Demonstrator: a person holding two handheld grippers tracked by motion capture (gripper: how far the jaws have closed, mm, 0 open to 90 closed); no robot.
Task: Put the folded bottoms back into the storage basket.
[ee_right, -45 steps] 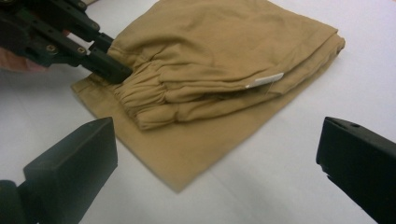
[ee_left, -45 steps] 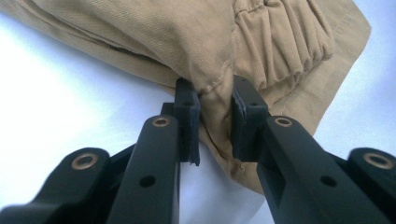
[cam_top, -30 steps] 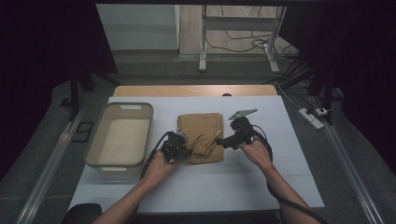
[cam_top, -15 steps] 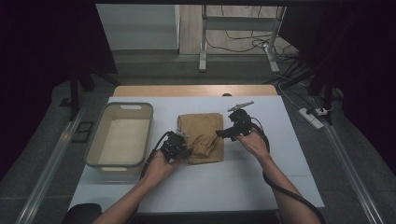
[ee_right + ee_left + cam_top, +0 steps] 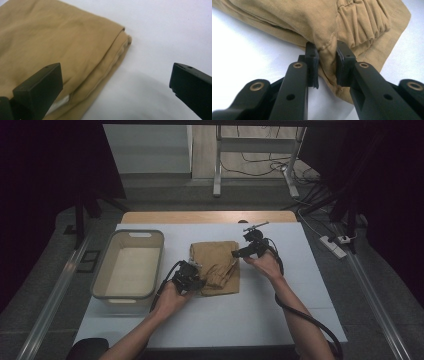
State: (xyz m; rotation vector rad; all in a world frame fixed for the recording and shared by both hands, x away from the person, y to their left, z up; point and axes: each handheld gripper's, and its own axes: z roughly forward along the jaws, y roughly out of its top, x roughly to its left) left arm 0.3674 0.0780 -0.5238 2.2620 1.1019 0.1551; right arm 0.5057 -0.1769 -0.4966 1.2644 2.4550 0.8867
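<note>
A folded tan garment [image 5: 215, 266] lies in the middle of the white table. My left gripper [image 5: 198, 282] is at its near left corner, shut on a pinch of the tan cloth [image 5: 327, 53] by a seam next to the gathered waistband. My right gripper [image 5: 235, 254] is at the garment's far right edge with its jaws wide open. In the right gripper view the folded edge [image 5: 110, 67] runs between the two fingertips [image 5: 40, 82], which hover just above the cloth and the table without touching.
A beige plastic bin [image 5: 129, 265] stands to the left of the garment, with nothing showing inside. The white table top [image 5: 280, 320] has bare room to the right and near side. Cables and a power strip [image 5: 334, 245] lie on the floor beyond the right edge.
The right hand has moved away from me along the garment's right edge, toward its far corner. The left gripper has kept still, holding the cloth.
</note>
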